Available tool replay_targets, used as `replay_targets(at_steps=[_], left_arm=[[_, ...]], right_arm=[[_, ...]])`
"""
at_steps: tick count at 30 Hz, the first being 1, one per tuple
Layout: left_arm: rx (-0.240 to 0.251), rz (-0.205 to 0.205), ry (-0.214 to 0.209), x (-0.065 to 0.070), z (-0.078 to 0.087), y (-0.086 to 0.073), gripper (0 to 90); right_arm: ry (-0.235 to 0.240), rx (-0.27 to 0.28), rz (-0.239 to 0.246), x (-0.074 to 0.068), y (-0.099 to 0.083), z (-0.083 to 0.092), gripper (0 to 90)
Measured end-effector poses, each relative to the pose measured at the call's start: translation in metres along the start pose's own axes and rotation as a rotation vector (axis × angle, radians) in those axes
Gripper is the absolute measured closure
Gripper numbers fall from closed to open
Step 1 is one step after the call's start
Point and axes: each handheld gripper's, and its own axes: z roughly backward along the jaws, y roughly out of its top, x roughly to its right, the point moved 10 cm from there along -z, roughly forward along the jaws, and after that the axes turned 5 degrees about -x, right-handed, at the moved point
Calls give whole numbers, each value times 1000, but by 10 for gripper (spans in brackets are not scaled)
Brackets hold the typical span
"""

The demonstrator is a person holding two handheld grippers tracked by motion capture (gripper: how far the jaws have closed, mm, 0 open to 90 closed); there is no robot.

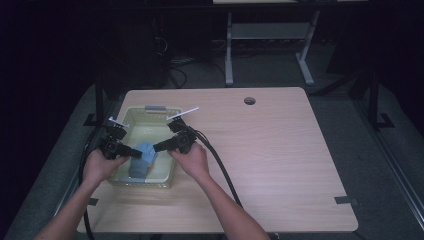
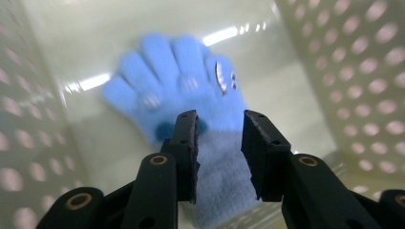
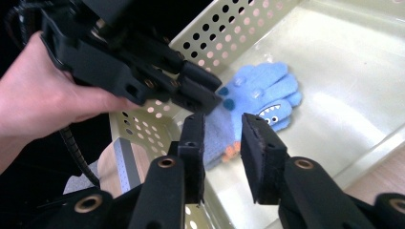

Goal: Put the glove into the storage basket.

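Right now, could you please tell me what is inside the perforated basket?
A blue glove with a shark face on it lies on the floor of the basket. Both grippers reach in over its cuff. Whatever may lie under the glove is covered.

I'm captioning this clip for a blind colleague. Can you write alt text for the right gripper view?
A blue glove with a shark face lies in a pale perforated basket. The right gripper points at its cuff, jaws apart, while the left gripper reaches in from the left.

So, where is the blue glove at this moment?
The blue glove lies inside the pale perforated basket at the left of the table in the high view, towards its near end, between the left gripper and the right gripper.
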Motion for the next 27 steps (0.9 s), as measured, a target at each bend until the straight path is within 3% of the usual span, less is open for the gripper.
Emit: replay_targets(at_steps=[3,7,11,17,22,27], left_arm=[[45,-13,-7,-2,9,3,643],[101,11,-44,-2,15,8,550],[141,27,-75,-1,21,11,531],[144,26,-69,-2,22,11,504],[148,40,-110,3,22,12,492],[161,34,-120,7,24,14,481]], right_arm=[[6,3,-9,-1,0,2,676],[10,5,-10,2,0,5,667],[20,11,-13,3,-1,5,667],[24,19,-18,7,-2,8,655],[54,26,-32,8,-2,10,617],[71,29,-41,9,-4,12,593]])
